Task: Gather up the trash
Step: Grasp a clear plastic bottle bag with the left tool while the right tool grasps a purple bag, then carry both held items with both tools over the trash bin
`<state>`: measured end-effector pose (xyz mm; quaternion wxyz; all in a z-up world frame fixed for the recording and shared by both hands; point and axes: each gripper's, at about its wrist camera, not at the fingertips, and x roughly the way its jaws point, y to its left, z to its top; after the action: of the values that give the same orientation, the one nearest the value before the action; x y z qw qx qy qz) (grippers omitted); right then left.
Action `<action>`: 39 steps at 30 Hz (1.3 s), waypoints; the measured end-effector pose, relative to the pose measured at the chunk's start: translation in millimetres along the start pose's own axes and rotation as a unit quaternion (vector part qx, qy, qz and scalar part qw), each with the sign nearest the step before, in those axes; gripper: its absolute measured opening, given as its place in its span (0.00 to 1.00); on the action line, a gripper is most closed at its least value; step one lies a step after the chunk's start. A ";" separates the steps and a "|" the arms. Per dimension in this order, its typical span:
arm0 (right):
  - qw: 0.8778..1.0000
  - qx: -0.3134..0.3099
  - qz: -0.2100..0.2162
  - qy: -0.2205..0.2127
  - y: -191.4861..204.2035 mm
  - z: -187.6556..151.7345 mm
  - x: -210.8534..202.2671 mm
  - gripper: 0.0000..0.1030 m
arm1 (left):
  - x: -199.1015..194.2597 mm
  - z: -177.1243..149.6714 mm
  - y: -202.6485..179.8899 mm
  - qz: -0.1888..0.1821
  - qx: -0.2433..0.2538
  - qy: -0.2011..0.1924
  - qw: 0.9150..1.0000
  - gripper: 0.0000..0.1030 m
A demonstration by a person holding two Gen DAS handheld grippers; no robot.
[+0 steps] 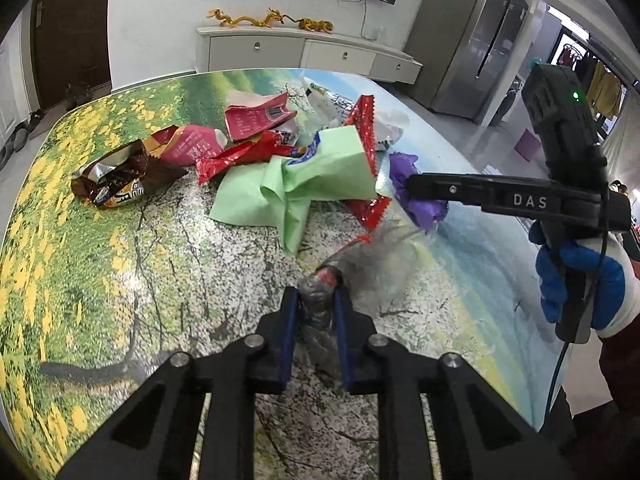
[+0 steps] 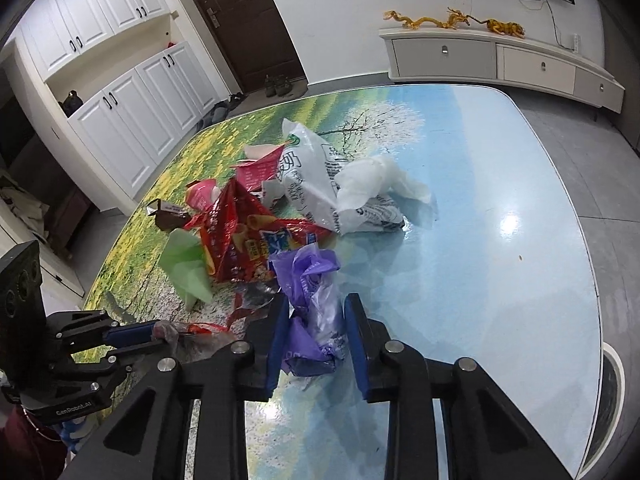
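Left gripper: jaws clamped on a crumpled clear plastic wrapper, its long axis running straight ahead from the jaws toward the pile.

Right gripper: jaws pinching a purple plastic bag, which trails forward.

Beyond both: green paper, red snack wrappers, white printed bag, all on the desk.

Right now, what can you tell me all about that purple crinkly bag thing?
The purple bag looks like thin, crumpled plastic, purple with a see-through patch and some pale print I cannot read. It lies bunched up on the glossy picture-printed table, at the near edge of the trash pile, against the red snack wrapper. The right gripper has its blue pads on either side of it, squeezing the bunched plastic.
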<state>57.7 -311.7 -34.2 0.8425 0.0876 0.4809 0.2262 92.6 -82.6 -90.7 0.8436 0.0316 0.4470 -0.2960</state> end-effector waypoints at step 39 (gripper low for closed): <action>0.985 0.034 0.023 -0.170 -19.0 -60.5 -186.5 0.24 | -123.4 -7.2 -59.5 0.062 -0.055 -0.113 0.990 0.15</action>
<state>-69.2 -419.5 71.0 0.9032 0.1641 0.3357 0.2110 3.4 -71.1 12.9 0.9058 -0.0213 0.3614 -0.2200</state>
